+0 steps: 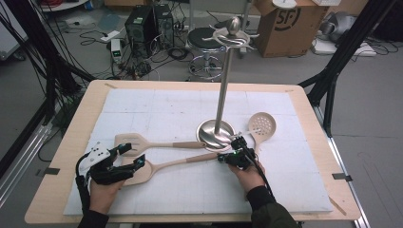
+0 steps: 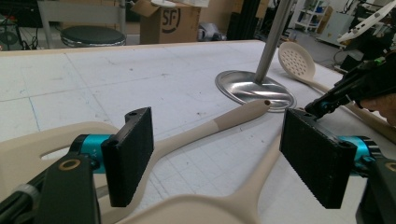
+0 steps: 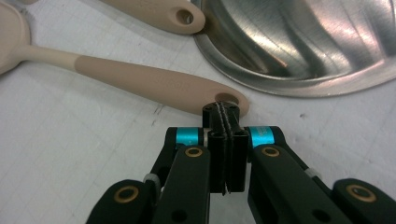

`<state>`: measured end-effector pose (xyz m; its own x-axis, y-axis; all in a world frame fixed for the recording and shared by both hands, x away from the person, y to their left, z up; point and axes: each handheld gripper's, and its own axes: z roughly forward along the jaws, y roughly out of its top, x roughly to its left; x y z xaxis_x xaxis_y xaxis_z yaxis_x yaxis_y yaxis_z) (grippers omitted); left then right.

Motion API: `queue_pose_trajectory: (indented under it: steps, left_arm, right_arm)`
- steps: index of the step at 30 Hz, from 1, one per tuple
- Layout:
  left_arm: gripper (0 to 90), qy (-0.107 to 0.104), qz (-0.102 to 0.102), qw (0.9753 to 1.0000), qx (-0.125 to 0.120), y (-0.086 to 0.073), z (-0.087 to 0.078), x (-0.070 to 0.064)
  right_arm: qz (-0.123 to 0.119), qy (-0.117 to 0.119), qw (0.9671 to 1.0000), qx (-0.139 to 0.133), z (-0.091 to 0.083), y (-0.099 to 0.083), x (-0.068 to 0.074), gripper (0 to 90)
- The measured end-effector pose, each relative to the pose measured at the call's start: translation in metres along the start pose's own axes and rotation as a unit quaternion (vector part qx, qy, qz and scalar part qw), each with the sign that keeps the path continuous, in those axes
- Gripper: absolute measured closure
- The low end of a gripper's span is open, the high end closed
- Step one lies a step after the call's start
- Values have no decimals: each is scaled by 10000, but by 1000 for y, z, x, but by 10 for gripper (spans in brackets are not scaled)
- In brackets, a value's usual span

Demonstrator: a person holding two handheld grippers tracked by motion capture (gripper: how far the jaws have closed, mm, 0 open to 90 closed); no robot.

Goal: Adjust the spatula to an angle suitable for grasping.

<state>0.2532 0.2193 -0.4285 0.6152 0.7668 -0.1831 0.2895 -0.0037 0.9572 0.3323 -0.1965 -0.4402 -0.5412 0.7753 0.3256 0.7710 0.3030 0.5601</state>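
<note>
black pads of the right gripper (image 3: 225,116) sit pinched together at the spoon (image 3: 140,79) handle's hole end, beside the stand base (image 3: 299,42). left gripper (image 2: 224,154) gapes wide over the spoon. it looks light, stiff, smooth; grab the handle.

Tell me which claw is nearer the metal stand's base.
Right. The right claw sits beside the stand's base, at the spoon handle's end; the left claw is farther off.

Beige spoon (image 1: 157,167), tan handle; beige spatula (image 1: 142,142), beige skimmer (image 1: 262,126) dotted with holes. Silver stand (image 1: 216,131). White gridded mat (image 1: 142,109) on pale wood table (image 1: 71,142). Black grippers (image 3: 225,119), teal bands.
</note>
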Motion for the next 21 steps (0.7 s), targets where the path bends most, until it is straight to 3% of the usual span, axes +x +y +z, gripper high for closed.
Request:
queue_pose_trajectory:
  steps: [8,16,17,19,20,21]
  left_arm:
    - [266,168,161,9997,-23,0,0,-2]
    - [265,178,148,9997,-23,-1,-3,-2]
    - [266,170,149,9997,-11,-1,-3,-1]
    - [265,175,134,9998,-15,-2,-4,-2]
    - [266,178,142,9997,-15,-2,-4,-2]
    - [266,181,146,9997,-16,-1,-4,-2]
  right_arm:
    - [-101,46,9999,-33,3,5,-4,900]
    - [-200,6,9998,-73,0,2,-1,866]
    - [-94,105,9996,-256,-5,1,-1,768]
    - [-61,143,9994,-305,-7,1,-2,746]
    - [14,209,9986,-491,-12,2,-4,659]
    - [14,209,9986,-491,-12,2,-4,659]
